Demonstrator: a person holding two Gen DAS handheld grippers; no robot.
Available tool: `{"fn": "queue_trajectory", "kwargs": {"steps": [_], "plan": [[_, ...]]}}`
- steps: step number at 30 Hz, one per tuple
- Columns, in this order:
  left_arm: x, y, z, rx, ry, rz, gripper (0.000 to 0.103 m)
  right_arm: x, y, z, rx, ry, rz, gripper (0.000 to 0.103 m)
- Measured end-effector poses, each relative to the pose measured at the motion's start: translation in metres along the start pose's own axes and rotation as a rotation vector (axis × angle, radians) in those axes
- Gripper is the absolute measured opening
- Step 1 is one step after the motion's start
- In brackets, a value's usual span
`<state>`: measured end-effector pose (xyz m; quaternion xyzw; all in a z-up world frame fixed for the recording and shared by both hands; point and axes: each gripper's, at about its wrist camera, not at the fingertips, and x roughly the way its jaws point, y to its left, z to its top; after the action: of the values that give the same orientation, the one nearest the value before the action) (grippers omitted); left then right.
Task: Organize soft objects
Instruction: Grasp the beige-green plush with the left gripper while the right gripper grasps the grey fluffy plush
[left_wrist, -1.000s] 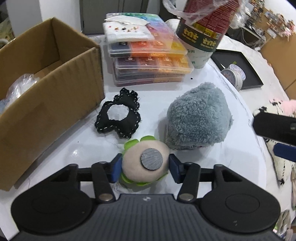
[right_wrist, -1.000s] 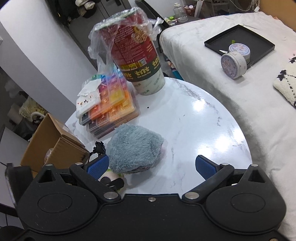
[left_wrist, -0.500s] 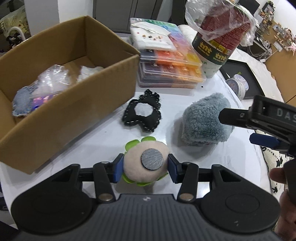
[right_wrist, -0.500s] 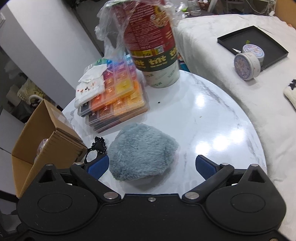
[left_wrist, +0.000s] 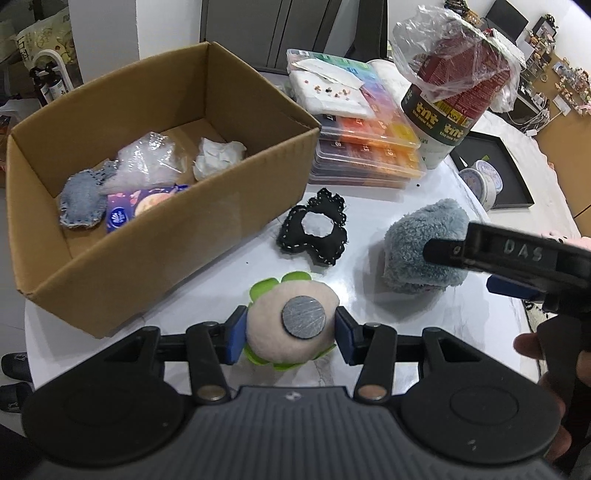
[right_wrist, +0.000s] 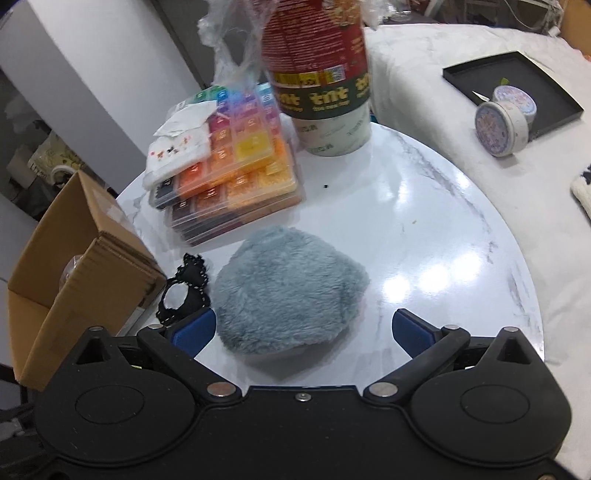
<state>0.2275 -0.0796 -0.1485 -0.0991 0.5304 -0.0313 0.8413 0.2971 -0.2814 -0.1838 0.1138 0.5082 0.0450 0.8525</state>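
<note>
Left gripper (left_wrist: 290, 334): clamped on cream-and-green plush (left_wrist: 291, 328), just right of cardboard box (left_wrist: 177, 236).
Right gripper (right_wrist: 301, 330): wide, straddling grey plush (right_wrist: 288, 291).
Tub (right_wrist: 321, 70) label: "tnt".

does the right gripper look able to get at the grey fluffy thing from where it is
Probably yes. The right gripper is open just over the grey fluffy plush, its fingers either side of it with nothing between. The black fabric piece lies close to one finger but outside them.

Cardboard box (left_wrist: 155, 236) open-topped; bead cases (left_wrist: 369, 147) and tub (left_wrist: 447, 110) crowd the far edge.
</note>
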Motion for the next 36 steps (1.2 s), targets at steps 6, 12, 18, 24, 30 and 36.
{"fn": "queue_trajectory", "kwargs": {"steps": [6, 12, 18, 24, 30, 36], "plan": [[-0.009, 0.007, 0.002, -0.005, -0.013, 0.008, 0.048, 0.011, 0.003, -0.006, 0.057, 0.093, 0.042, 0.102], [-0.019, 0.016, 0.002, -0.011, -0.027, 0.014, 0.048, 0.012, 0.02, -0.006, 0.049, 0.112, 0.133, 0.089], [-0.025, 0.024, 0.002, -0.021, -0.034, 0.019, 0.048, 0.017, 0.019, -0.003, 0.138, 0.114, 0.194, 0.083], [-0.028, 0.028, 0.002, -0.027, -0.038, 0.023, 0.048, 0.02, 0.005, -0.002, 0.237, 0.065, 0.107, 0.054], [-0.029, 0.027, 0.002, -0.024, -0.039, 0.023, 0.048, 0.004, -0.018, -0.005, 0.333, -0.006, 0.122, 0.021], [-0.037, 0.022, 0.003, -0.016, -0.049, 0.013, 0.048, -0.011, -0.022, -0.011, 0.322, -0.054, 0.143, 0.014]]}}
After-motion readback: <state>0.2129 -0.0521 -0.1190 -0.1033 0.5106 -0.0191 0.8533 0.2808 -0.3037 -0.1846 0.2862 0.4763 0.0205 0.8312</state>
